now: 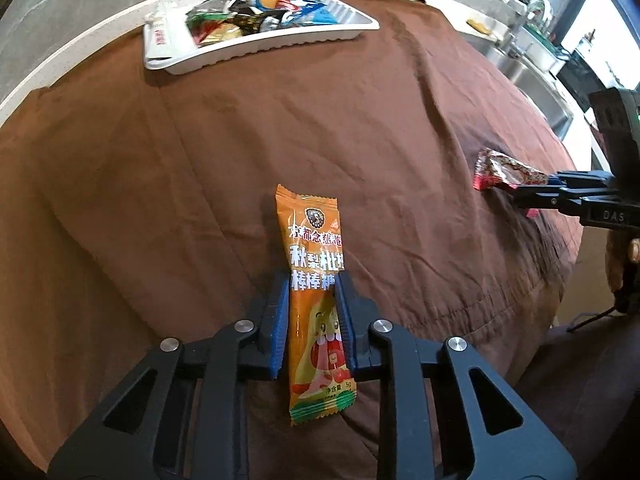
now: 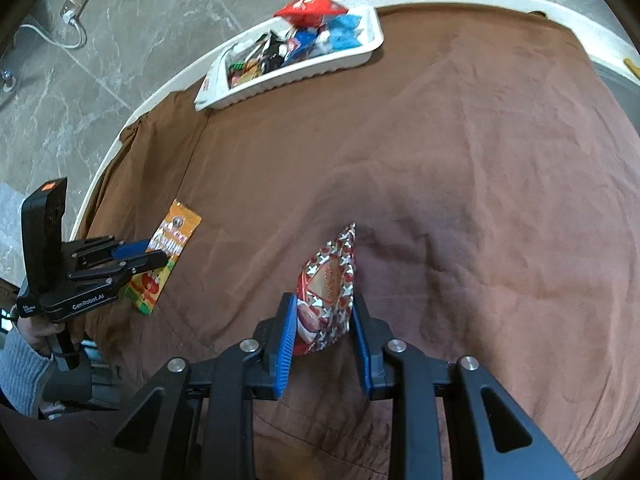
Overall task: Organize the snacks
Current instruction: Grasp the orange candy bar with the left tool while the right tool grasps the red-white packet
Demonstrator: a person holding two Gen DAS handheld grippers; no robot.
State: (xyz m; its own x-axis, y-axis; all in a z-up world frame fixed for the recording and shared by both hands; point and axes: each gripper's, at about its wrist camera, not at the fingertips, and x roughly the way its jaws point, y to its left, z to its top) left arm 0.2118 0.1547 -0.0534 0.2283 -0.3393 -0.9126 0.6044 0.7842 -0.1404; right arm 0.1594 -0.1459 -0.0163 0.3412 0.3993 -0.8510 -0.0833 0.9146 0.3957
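Left gripper (image 1: pixel 312 320) pinched orange lolly packet (image 1: pixel 314 300); right gripper (image 2: pixel 324 328) clamped, apparently, on starred foil snack (image 2: pixel 330 288). Risk: slick wrappers slipping before far white tray (image 1: pixel 256 50); heaped tray spilling.

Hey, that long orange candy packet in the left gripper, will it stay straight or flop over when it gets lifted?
The orange packet is pinched mid-length by the left gripper, so both ends may droop a little. It looks thin and probably light. Its glossy film could slip between the pads.
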